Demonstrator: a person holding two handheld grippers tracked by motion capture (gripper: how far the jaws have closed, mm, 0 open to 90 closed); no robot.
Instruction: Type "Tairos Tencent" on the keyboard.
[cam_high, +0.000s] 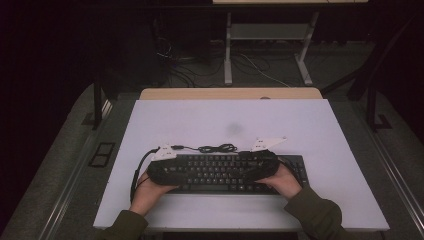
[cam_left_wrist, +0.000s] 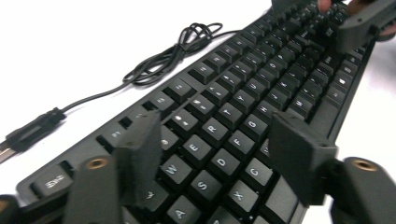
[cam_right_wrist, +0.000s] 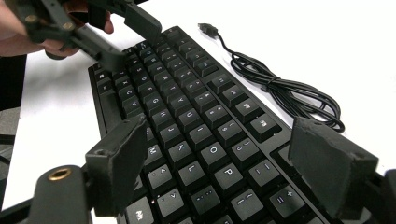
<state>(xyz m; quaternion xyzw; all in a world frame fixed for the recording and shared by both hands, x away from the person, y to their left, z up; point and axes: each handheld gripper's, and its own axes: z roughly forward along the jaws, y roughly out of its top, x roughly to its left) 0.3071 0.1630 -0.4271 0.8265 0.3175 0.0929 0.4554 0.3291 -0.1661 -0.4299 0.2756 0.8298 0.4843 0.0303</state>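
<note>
- A black keyboard lay flat on the white desk, close to the person's edge, with a hand-held gripper over each end of it.
- The left hand-held gripper hung low over the left letter keys, its jaws spread and straddling a few columns; the pads did not appear to press on anything.
- The right hand-held gripper stood over the right-hand letter and punctuation keys with its jaws set wide apart, nothing pinched between them.
- Beyond both grippers, on the side away from the person, the keyboard's cable lay in a loose coil on the desk, its plug free and unconnected just past the keyboard's far edge.
- From the left gripper's view the other gripper showed at the keyboard's far end; from the right gripper's view the left one did likewise, held in a bare hand.
- To my eye the step in hand was taking hold of the keyboard at both ends.
- Doing it well would mean closing each pair of jaws on the solid frame rather than on loose keycaps, which could pop off or let the grip slip.
- Both sides ought to close evenly and lift together, so the board stayed level.
- The trailing cable wanted watching: it could drag or snag as the board moved.
</note>
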